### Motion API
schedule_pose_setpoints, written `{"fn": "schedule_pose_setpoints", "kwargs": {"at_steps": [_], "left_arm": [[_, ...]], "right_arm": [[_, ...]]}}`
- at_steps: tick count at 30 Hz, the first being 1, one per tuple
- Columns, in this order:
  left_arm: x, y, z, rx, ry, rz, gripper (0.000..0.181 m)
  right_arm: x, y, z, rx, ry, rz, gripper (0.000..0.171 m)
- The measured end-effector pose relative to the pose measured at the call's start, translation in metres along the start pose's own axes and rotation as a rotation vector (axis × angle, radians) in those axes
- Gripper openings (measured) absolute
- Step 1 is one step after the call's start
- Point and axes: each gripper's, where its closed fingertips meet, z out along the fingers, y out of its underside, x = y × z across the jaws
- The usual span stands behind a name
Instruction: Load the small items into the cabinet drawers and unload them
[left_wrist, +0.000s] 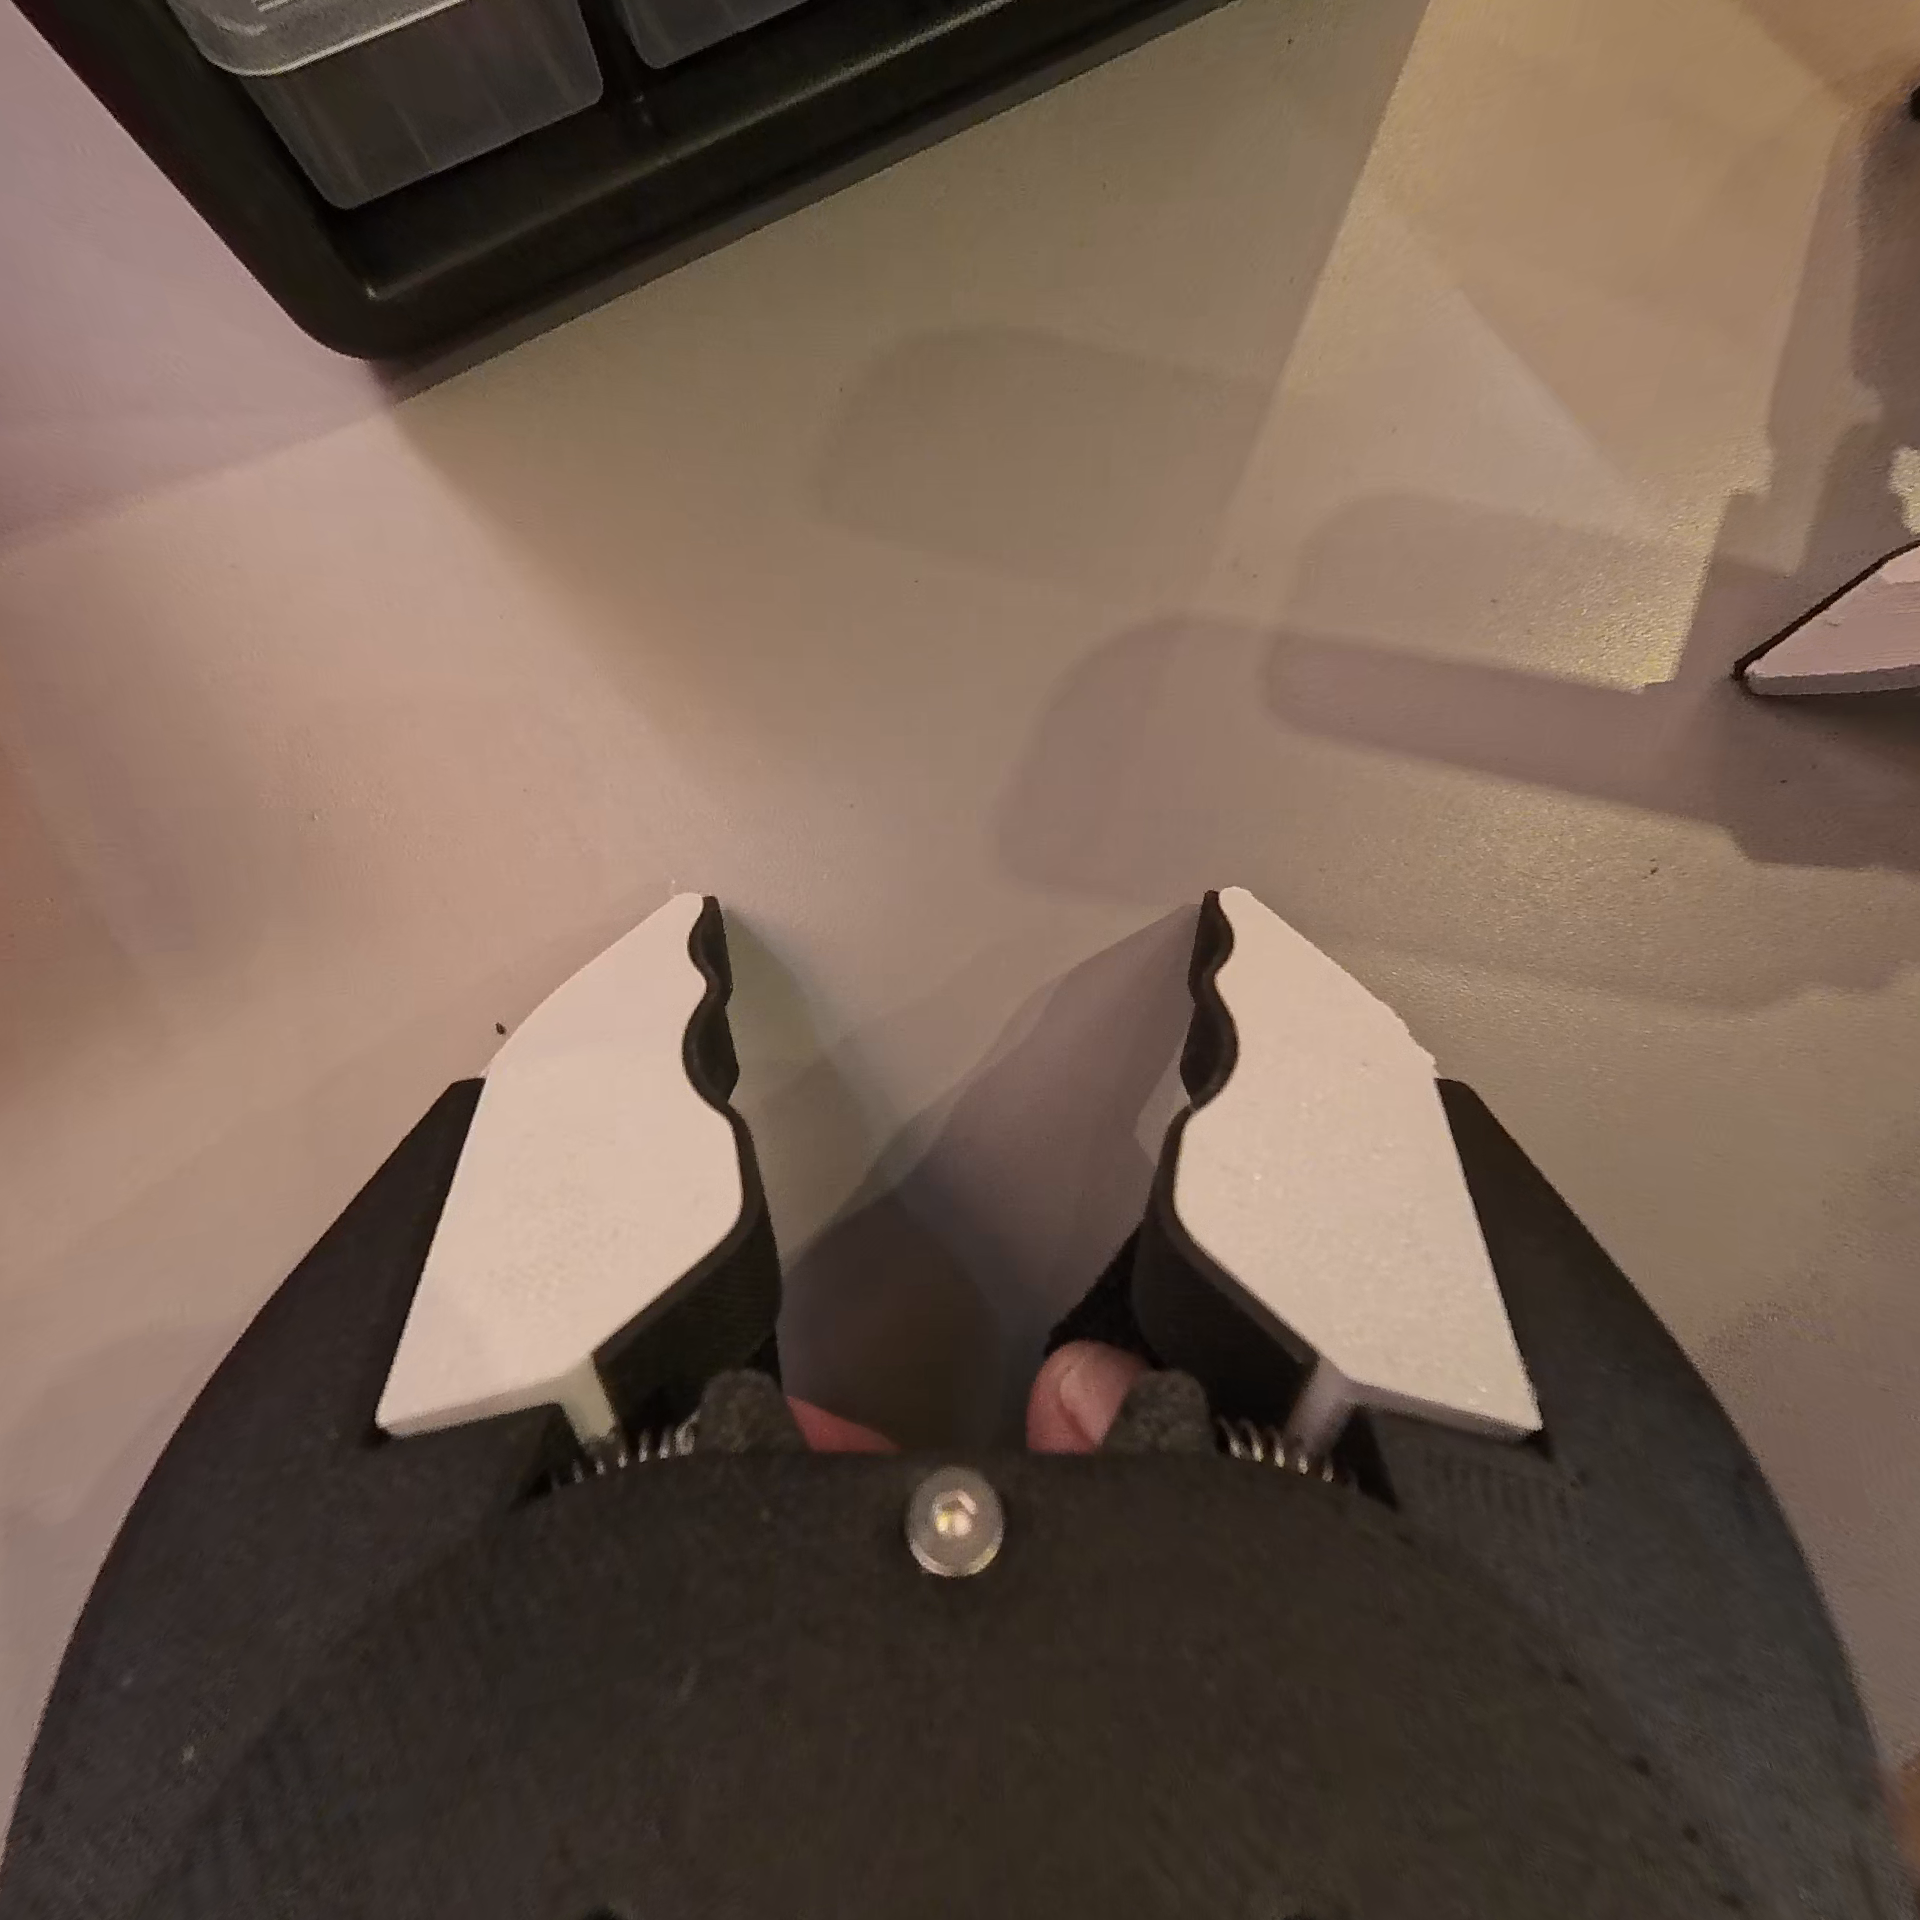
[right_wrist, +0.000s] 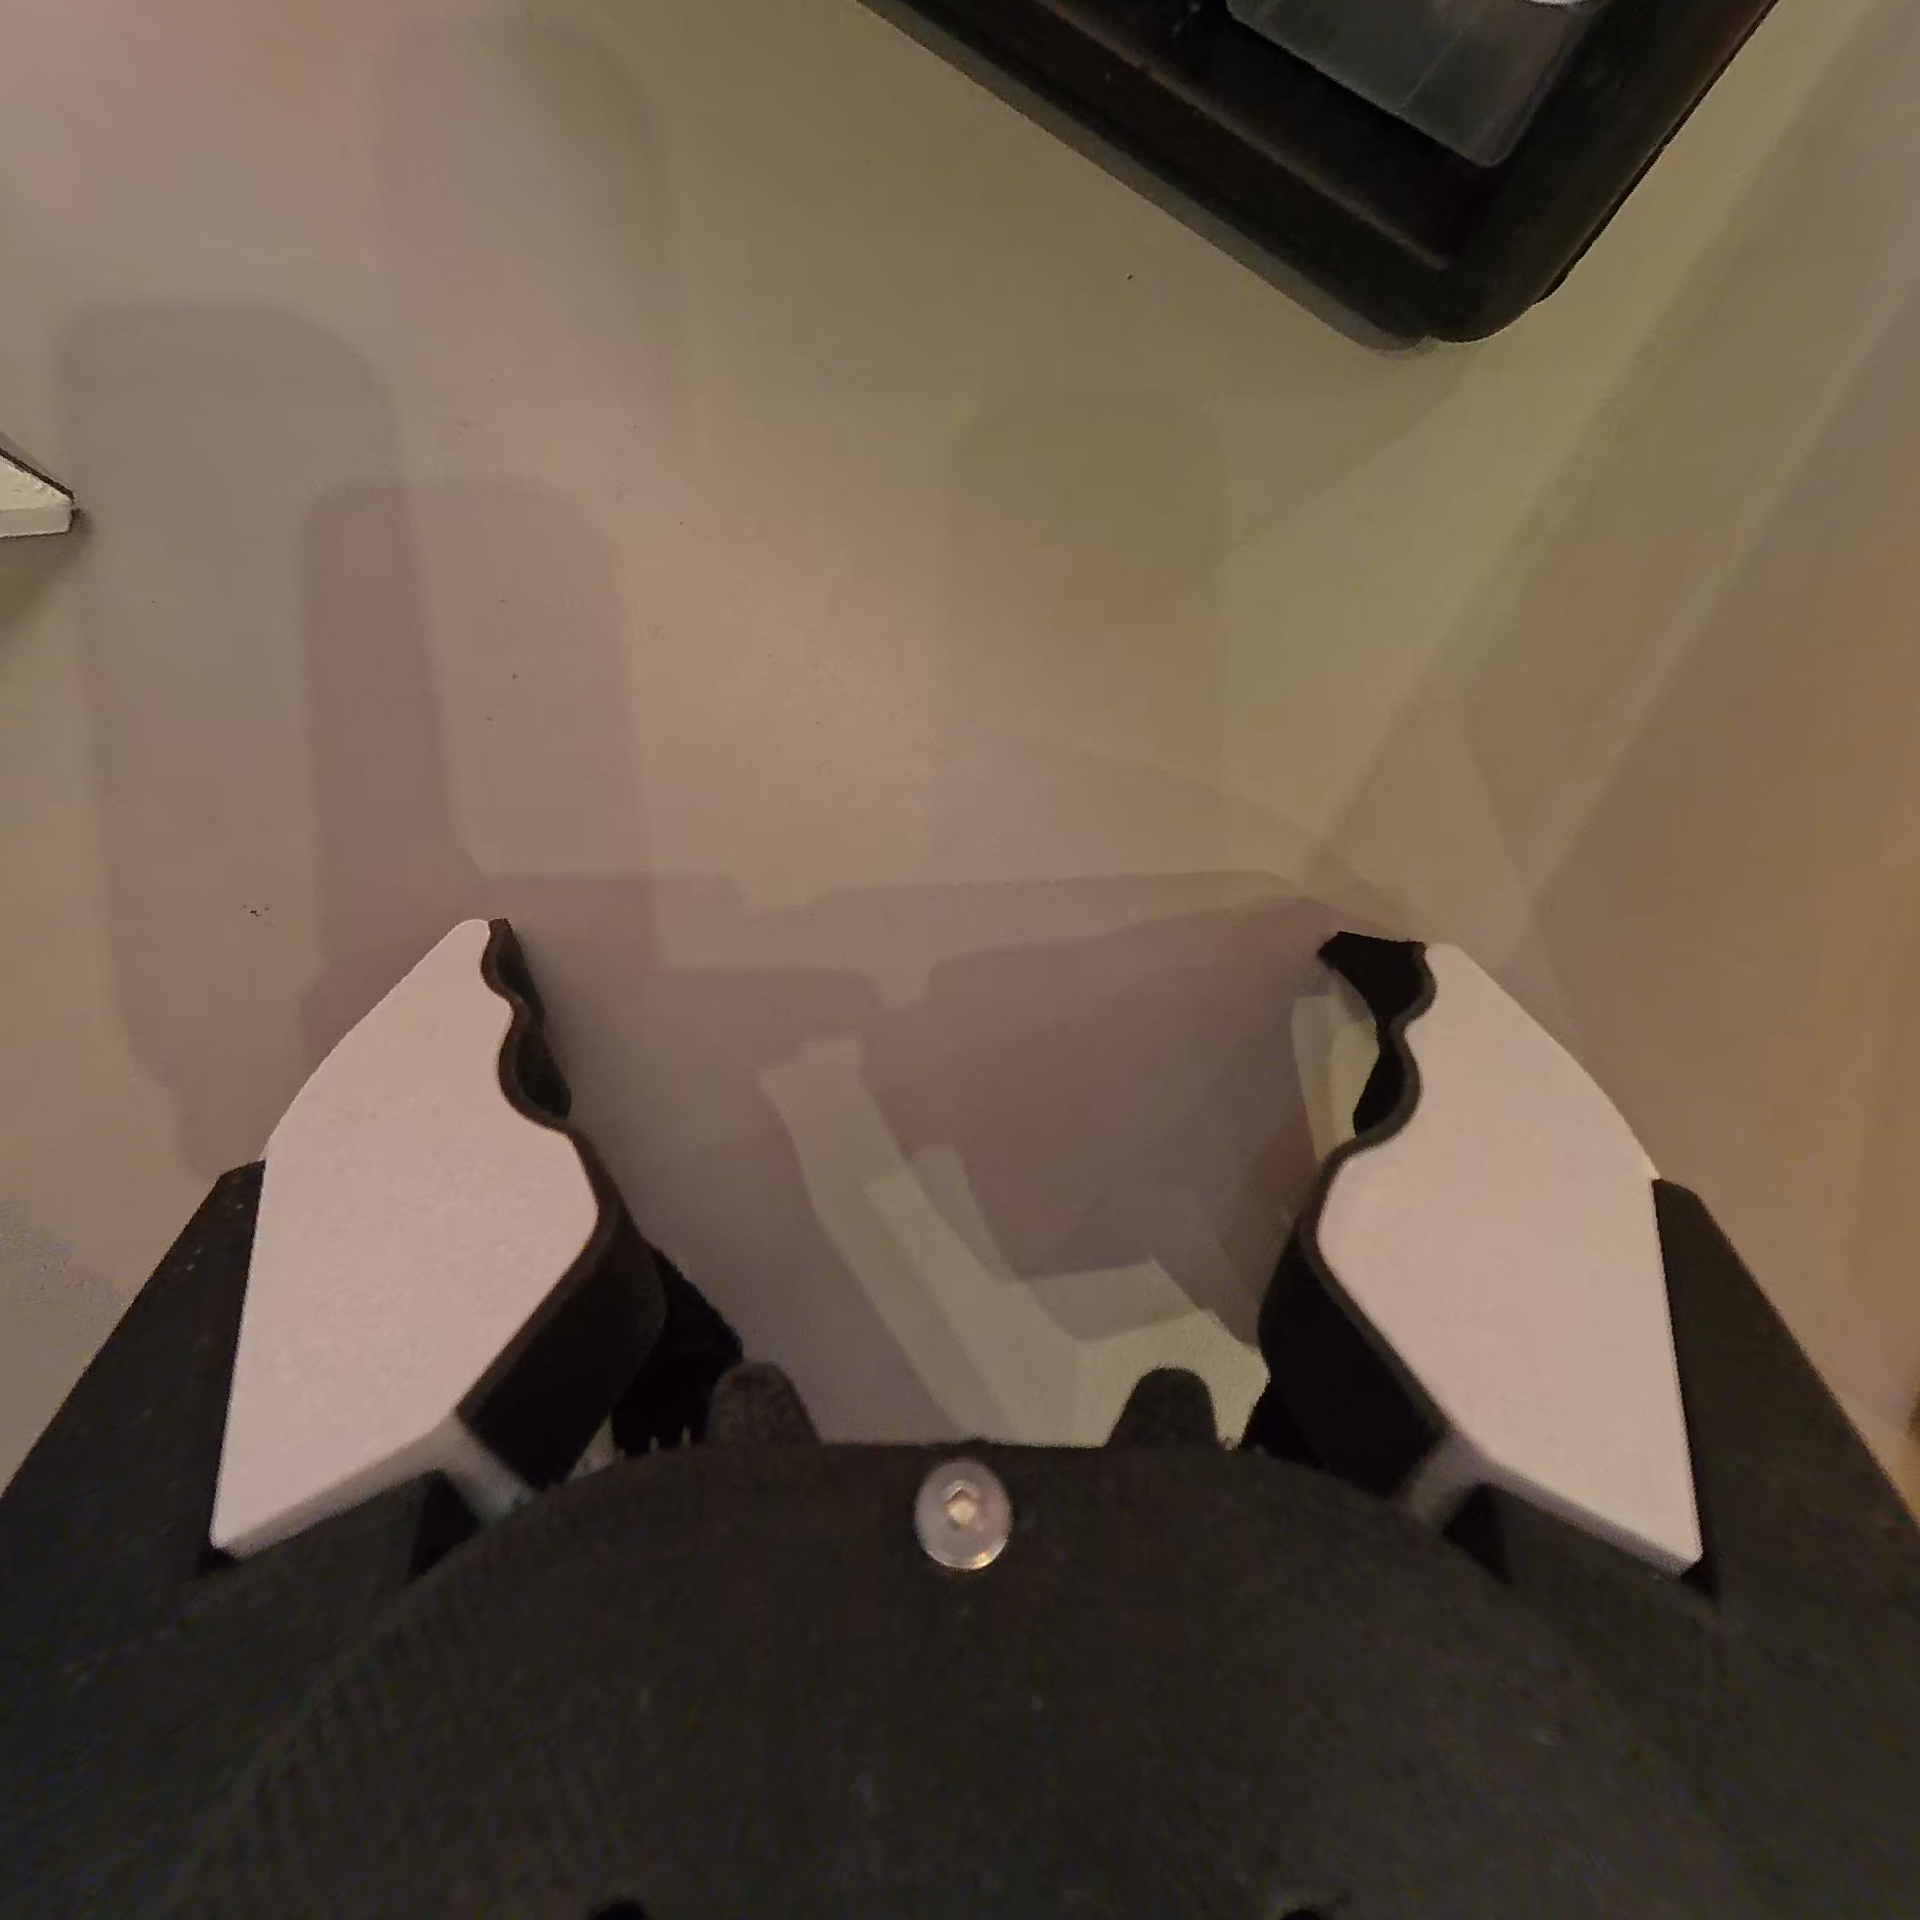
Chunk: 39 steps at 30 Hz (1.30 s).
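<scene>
Over the table: both grippers hang above bare pale surface (left_wrist: 623, 644).
Left gripper (left_wrist: 961, 914): jaws parted, nothing between them.
Right gripper (right_wrist: 914, 940): jaws spread wider, nothing held.
Cabinet (left_wrist: 582, 249): black frame at the table's far side, clear drawers (left_wrist: 416, 94) seated in it.
Small items: cannot tell where.
Fingertips (left_wrist: 1070, 1397): a person's, behind the left gripper's fingers.

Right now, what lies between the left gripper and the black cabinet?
Only bare tabletop with shadows. The left wrist view shows nothing between the open left gripper and the black cabinet; the right gripper sits off to the side.
</scene>
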Motion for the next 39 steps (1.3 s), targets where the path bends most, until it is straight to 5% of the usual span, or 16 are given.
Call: {"fn": "schedule_pose_setpoints", "kwargs": {"at_steps": [18, 29, 39], "left_arm": [[0.005, 0.001, 0.002, -0.008, 0.016, 0.022, 0.097], [-0.015, 0.008, 0.006, -0.074, -0.068, -0.084, 0.146], [-0.025, 0.008, 0.003, -0.068, -0.103, -0.102, 0.146]], "right_arm": [[0.000, 0.000, 0.000, 0.000, 0.000, 0.000, 0.146], [0.000, 0.000, 0.000, 0.000, 0.000, 0.000, 0.146], [0.000, 0.000, 0.000, 0.000, 0.000, 0.000, 0.146]]}}
